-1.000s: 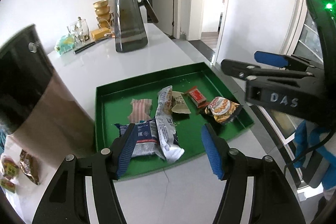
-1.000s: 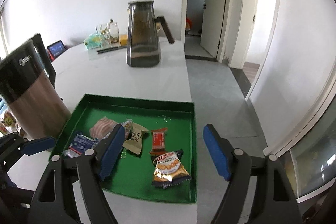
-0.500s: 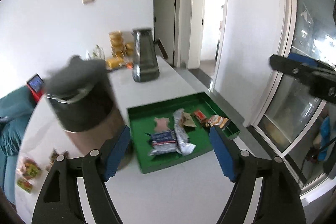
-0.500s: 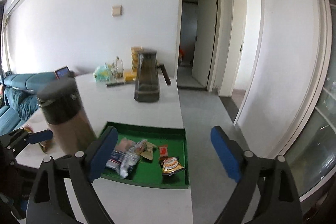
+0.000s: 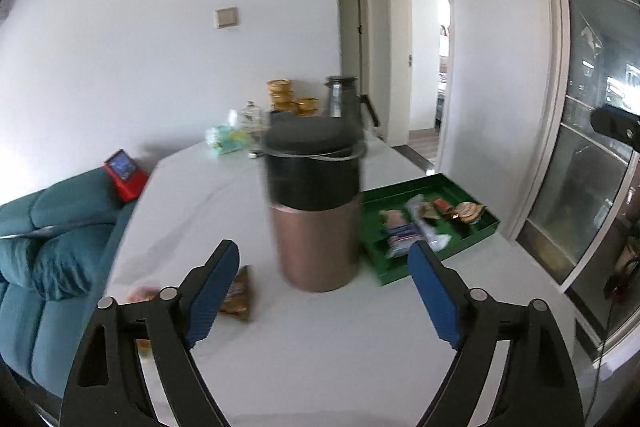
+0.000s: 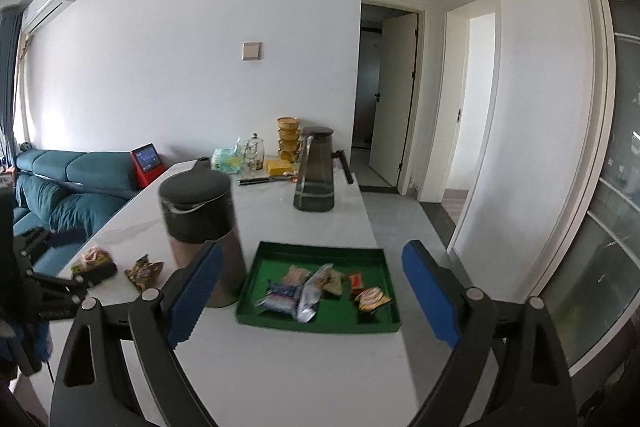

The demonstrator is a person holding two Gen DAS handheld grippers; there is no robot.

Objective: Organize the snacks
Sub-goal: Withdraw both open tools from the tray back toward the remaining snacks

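A green tray [image 6: 320, 249] sits at the right edge of the white table and holds several snack packets: a blue-white one [image 6: 282, 293], a silver one [image 6: 310, 297], a red bar [image 6: 356, 281] and an orange cookie bag [image 6: 372, 299]. Two loose packets [image 6: 144, 271] [image 6: 92, 261] lie left of the flask. My right gripper [image 6: 312, 299] hangs open above the table's near side with nothing between its pads. The jaws of my left gripper [image 5: 324, 291] are opening, also with nothing between them. It faces the flask; the tray [image 5: 472, 187] is to its right and a brown packet [image 5: 238, 293] by its left pad.
A tall copper flask [image 5: 316, 207] with a black lid stands left of the tray. At the table's far end are a grey pitcher [image 6: 314, 175], stacked gold cups [image 6: 289, 137] and glassware. A teal sofa [image 6: 72, 183] lies left, a glass door [image 5: 592, 147] right.
Both grippers have drawn back and up from the tray, which now looks small. The left view has swung left onto the flask, and the left jaws stand wider apart.
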